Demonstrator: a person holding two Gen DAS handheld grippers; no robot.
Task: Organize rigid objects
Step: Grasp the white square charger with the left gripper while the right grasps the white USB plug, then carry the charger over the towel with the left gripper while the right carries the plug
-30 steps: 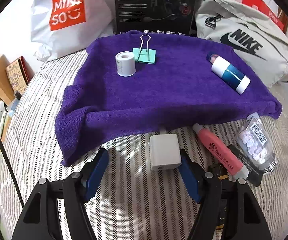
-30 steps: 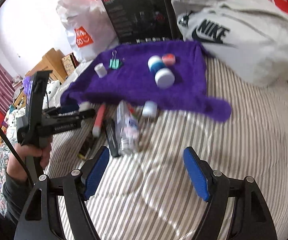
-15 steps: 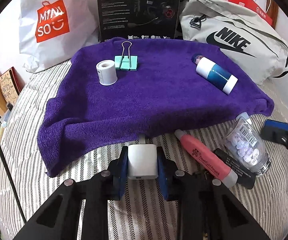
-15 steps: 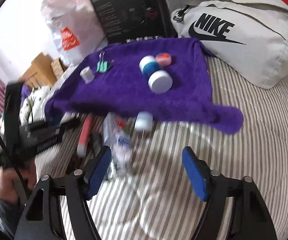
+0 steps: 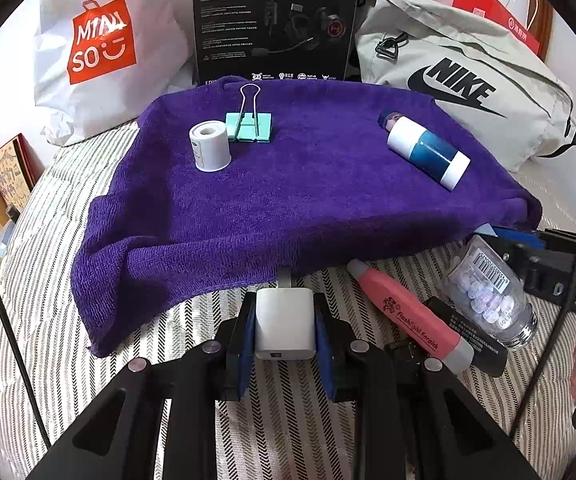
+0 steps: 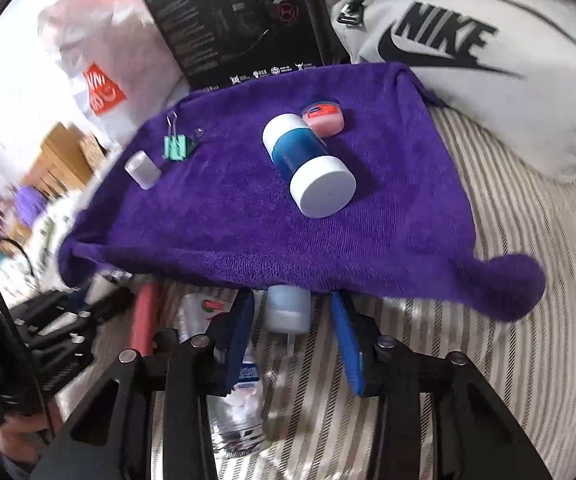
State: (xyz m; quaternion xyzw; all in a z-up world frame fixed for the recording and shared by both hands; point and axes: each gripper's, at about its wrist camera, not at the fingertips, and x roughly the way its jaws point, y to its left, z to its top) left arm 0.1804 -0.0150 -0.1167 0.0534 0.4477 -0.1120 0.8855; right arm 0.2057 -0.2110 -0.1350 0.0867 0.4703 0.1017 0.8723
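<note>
My left gripper [image 5: 284, 328] is shut on a white charger plug [image 5: 284, 323] at the near edge of the purple towel [image 5: 308, 200]. On the towel lie a white tape roll [image 5: 209, 151], a teal binder clip [image 5: 248, 125] and a blue-and-white bottle [image 5: 428, 153]. A pink jar [image 6: 324, 115] shows behind the bottle [image 6: 308, 168] in the right wrist view. My right gripper [image 6: 294, 316] is open, its pads either side of a small white bottle [image 6: 288, 308] under the towel's edge [image 6: 288, 232].
A pink tube [image 5: 408, 320], a black tube [image 5: 468, 340] and a clear pill bottle [image 5: 492, 292] lie on the striped bed. A Miniso bag [image 5: 99, 40], a black box [image 5: 275, 20] and a grey Nike bag [image 5: 468, 80] stand behind the towel.
My left gripper closed on the white charger plug. My right gripper moved forward to the small white bottle and narrowed its opening around it.
</note>
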